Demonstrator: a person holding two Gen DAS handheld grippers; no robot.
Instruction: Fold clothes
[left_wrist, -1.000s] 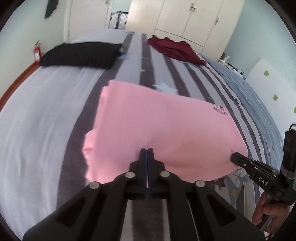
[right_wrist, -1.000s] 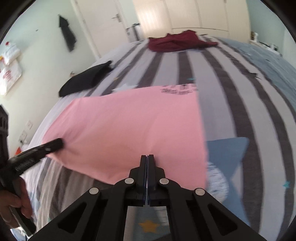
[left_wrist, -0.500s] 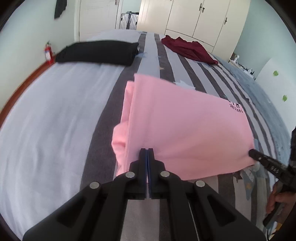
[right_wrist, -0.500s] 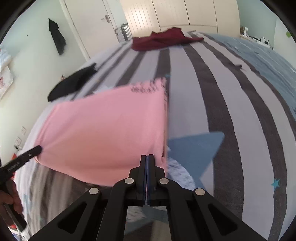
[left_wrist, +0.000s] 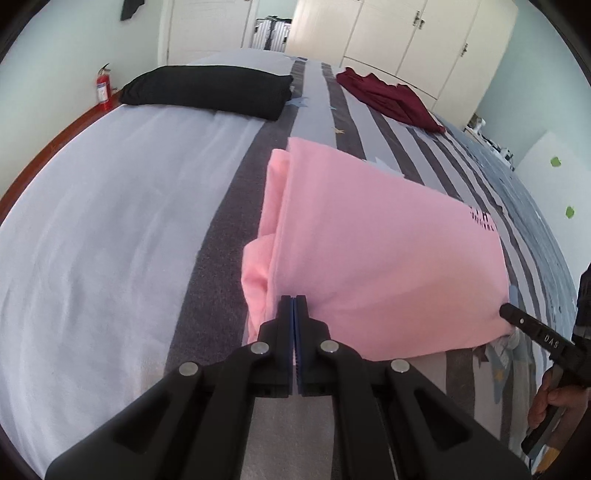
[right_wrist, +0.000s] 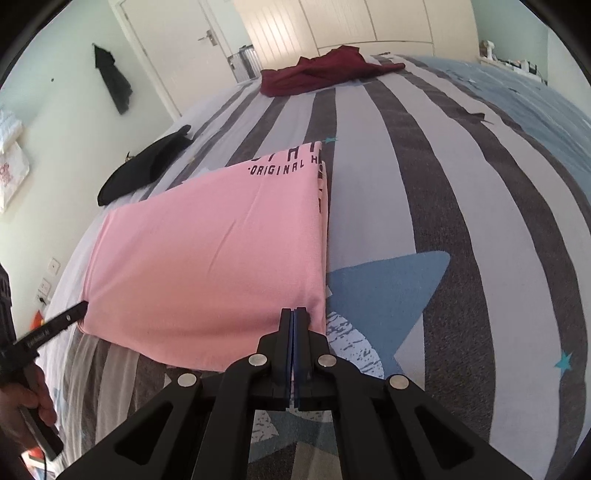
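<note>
The pink shirt (left_wrist: 373, 254) lies half lifted over the striped bed (left_wrist: 110, 206), already doubled lengthwise, with its printed lettering at the far right corner. The left hand-held gripper (left_wrist: 294, 301) is clenched on the near left corner of the cloth, and the right hand-held gripper (right_wrist: 294, 314) is clenched on the near right corner; both pinch the fabric edge between closed jaws. The near edge hangs taut between them, just above the bedcover.

The step in hand looks like carrying this near edge over to the far edge to halve the shirt. To do it well, both grippers should travel together at the same height, so the held edge stays straight and level. On the left, loose layers bulge out beside the jaws; a gentle outward pull may flatten that bunching before the cloth is laid. The corners should land squarely on the far corners, and the jaws should let go only once the fabric rests flat. A black garment (left_wrist: 207, 90) and a dark red garment (right_wrist: 317, 72) lie well apart, farther up the bed.
</note>
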